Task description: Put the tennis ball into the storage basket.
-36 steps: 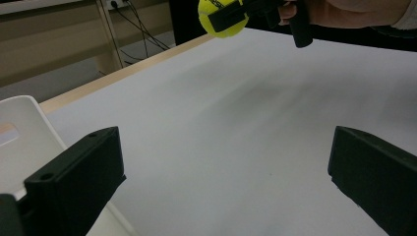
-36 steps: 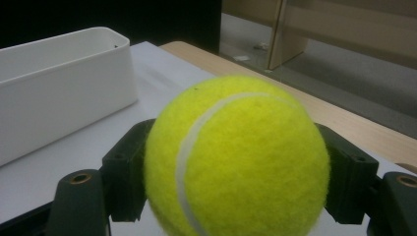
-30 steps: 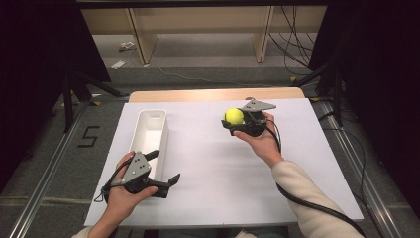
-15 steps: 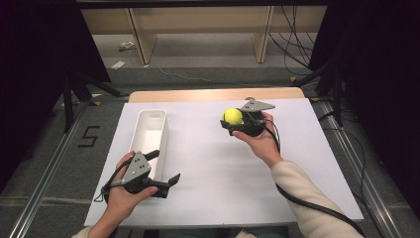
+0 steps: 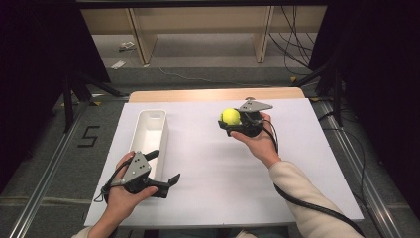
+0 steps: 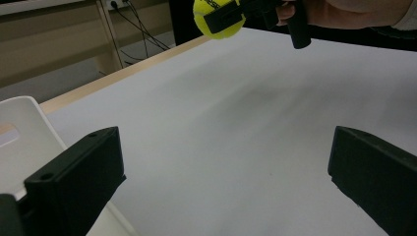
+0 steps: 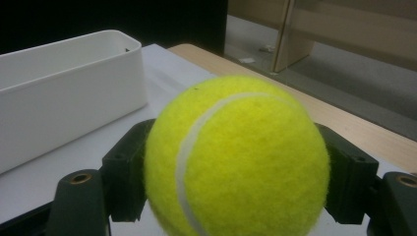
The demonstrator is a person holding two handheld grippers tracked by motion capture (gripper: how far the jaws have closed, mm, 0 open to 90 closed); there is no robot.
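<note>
A yellow tennis ball (image 5: 229, 116) is clamped between the jaws of my right gripper (image 5: 232, 120), held above the white table top (image 5: 213, 163) at its back right. Close up, the ball (image 7: 236, 157) bulges between the two black jaws in the right gripper view. The left gripper view looks across the table and catches the ball (image 6: 216, 18) far off in the other gripper. My left gripper (image 5: 166, 168) rests near the front left with its jaws wide apart and nothing between them. It sits beside the near end of a long white bin (image 5: 148, 130).
The white bin (image 7: 64, 88) is empty and lies lengthwise along the table's left side. A wooden strip (image 5: 218, 94) edges the table's far side. Wooden shelving (image 5: 198, 25) and cables stand on the floor beyond.
</note>
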